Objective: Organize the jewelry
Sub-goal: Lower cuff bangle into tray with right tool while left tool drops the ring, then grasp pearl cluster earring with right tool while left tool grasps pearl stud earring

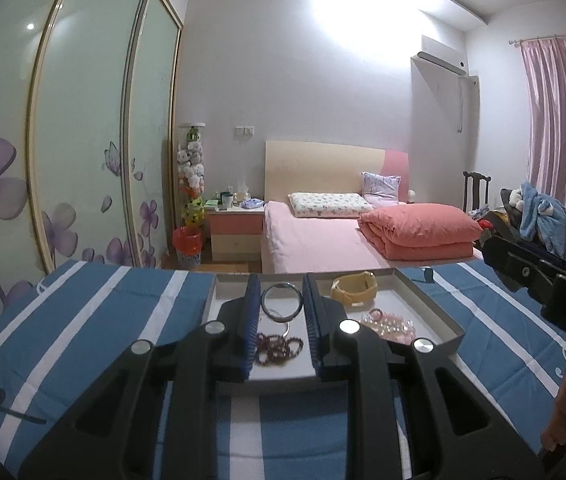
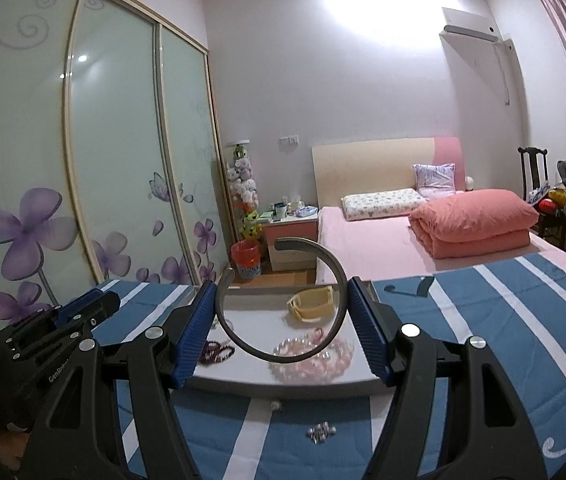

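Crowding tray [image 2: 283,382]: beads [image 2: 217,351], pearls [image 2: 311,354], cuff [image 2: 283,304].

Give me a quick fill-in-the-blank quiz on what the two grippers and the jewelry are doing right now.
1. The gripper clamping the grey bangle is the ____ one.
2. The bracelet at the far end of the tray is ____ in colour.
3. The sparkly piece lies on the striped cloth, ____ the tray.
4. The left gripper is ____.

Missing words: right; yellow; outside; open
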A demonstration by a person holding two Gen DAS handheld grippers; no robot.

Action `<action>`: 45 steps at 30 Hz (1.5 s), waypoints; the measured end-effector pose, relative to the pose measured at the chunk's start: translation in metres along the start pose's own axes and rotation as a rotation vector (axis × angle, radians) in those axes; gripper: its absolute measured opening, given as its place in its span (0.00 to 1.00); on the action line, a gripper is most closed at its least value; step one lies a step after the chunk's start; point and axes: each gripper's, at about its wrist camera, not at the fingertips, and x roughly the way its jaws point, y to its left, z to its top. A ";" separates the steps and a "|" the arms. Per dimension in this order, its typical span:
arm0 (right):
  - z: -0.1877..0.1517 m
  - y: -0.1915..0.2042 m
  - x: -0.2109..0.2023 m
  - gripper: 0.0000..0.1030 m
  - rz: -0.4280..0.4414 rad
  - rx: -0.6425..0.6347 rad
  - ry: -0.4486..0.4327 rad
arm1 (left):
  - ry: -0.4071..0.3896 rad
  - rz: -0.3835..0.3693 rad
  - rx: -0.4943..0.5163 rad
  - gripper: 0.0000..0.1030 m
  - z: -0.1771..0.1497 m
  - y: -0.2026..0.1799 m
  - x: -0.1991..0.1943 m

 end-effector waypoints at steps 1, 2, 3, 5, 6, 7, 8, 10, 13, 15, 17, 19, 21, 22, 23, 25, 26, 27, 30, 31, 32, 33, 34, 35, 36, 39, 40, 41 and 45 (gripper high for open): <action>0.001 0.000 0.003 0.64 0.000 -0.001 -0.005 | -0.006 0.001 0.001 0.21 0.002 -0.001 0.003; 0.002 0.001 0.005 0.64 -0.002 -0.001 -0.007 | -0.009 0.001 0.003 0.21 0.002 -0.001 0.005; 0.003 0.002 0.007 0.64 -0.002 -0.001 -0.008 | -0.010 0.001 0.003 0.21 0.003 -0.002 0.008; 0.003 0.003 0.013 0.64 -0.003 -0.006 -0.005 | -0.006 -0.002 0.000 0.21 0.004 -0.002 0.016; 0.003 0.003 0.017 0.64 -0.004 -0.011 -0.002 | -0.002 -0.002 -0.004 0.21 0.004 -0.002 0.020; 0.002 0.003 0.020 0.64 -0.005 -0.015 0.001 | 0.004 -0.003 -0.007 0.21 0.004 -0.002 0.024; 0.002 0.003 0.025 0.64 -0.007 -0.020 0.009 | 0.012 -0.005 -0.011 0.21 0.004 -0.001 0.030; 0.000 0.001 0.036 0.64 -0.008 -0.023 0.030 | 0.025 -0.005 -0.016 0.21 0.002 0.000 0.040; -0.003 0.000 0.052 0.64 -0.011 -0.023 0.063 | 0.046 -0.012 -0.021 0.21 0.001 0.001 0.057; -0.005 -0.003 0.069 0.64 -0.008 -0.014 0.102 | 0.062 -0.017 -0.024 0.21 0.000 0.005 0.067; -0.009 -0.005 0.083 0.64 -0.004 -0.004 0.137 | 0.081 -0.019 -0.031 0.21 -0.002 0.006 0.079; -0.012 -0.007 0.095 0.64 -0.003 0.003 0.167 | 0.096 -0.019 -0.037 0.21 -0.003 0.008 0.089; -0.015 -0.010 0.108 0.64 -0.006 0.011 0.200 | 0.119 -0.023 -0.046 0.21 -0.007 0.009 0.099; -0.017 -0.011 0.111 0.64 -0.008 0.014 0.209 | 0.123 -0.023 -0.048 0.21 -0.007 0.009 0.102; -0.018 -0.013 0.116 0.64 -0.009 0.021 0.220 | 0.131 -0.023 -0.047 0.21 -0.008 0.010 0.107; -0.021 -0.016 0.124 0.64 -0.010 0.035 0.240 | 0.139 -0.021 -0.045 0.21 -0.009 0.009 0.115; -0.022 -0.017 0.127 0.64 -0.010 0.041 0.248 | 0.144 -0.021 -0.045 0.21 -0.009 0.010 0.119; -0.022 -0.017 0.131 0.64 -0.010 0.046 0.256 | 0.148 -0.021 -0.047 0.21 -0.009 0.010 0.123; -0.025 -0.020 0.139 0.65 -0.011 0.053 0.284 | 0.161 -0.019 -0.056 0.23 -0.011 0.011 0.132; -0.026 -0.020 0.140 0.65 -0.009 0.057 0.291 | 0.165 -0.018 -0.059 0.24 -0.012 0.011 0.134; -0.027 -0.022 0.140 0.70 -0.006 0.062 0.294 | 0.167 -0.015 -0.061 0.31 -0.013 0.012 0.135; -0.027 -0.021 0.140 0.72 -0.006 0.063 0.292 | 0.166 -0.011 -0.065 0.35 -0.013 0.012 0.135; -0.027 -0.022 0.138 0.73 -0.006 0.062 0.284 | 0.164 -0.008 -0.068 0.35 -0.013 0.014 0.136; -0.026 -0.022 0.136 0.73 -0.007 0.060 0.278 | 0.165 -0.008 -0.069 0.35 -0.014 0.014 0.136; -0.025 -0.022 0.135 0.73 -0.007 0.060 0.274 | 0.165 -0.006 -0.069 0.35 -0.014 0.015 0.136; -0.023 -0.023 0.130 0.73 -0.007 0.063 0.260 | 0.161 -0.001 -0.075 0.35 -0.013 0.016 0.134; -0.021 -0.023 0.130 0.73 -0.008 0.064 0.259 | 0.158 0.001 -0.075 0.35 -0.012 0.015 0.133; -0.021 -0.023 0.130 0.73 -0.010 0.065 0.257 | 0.153 0.003 -0.074 0.35 -0.011 0.016 0.131; -0.018 -0.022 0.128 0.73 -0.006 0.062 0.253 | 0.142 0.007 -0.074 0.35 -0.009 0.016 0.122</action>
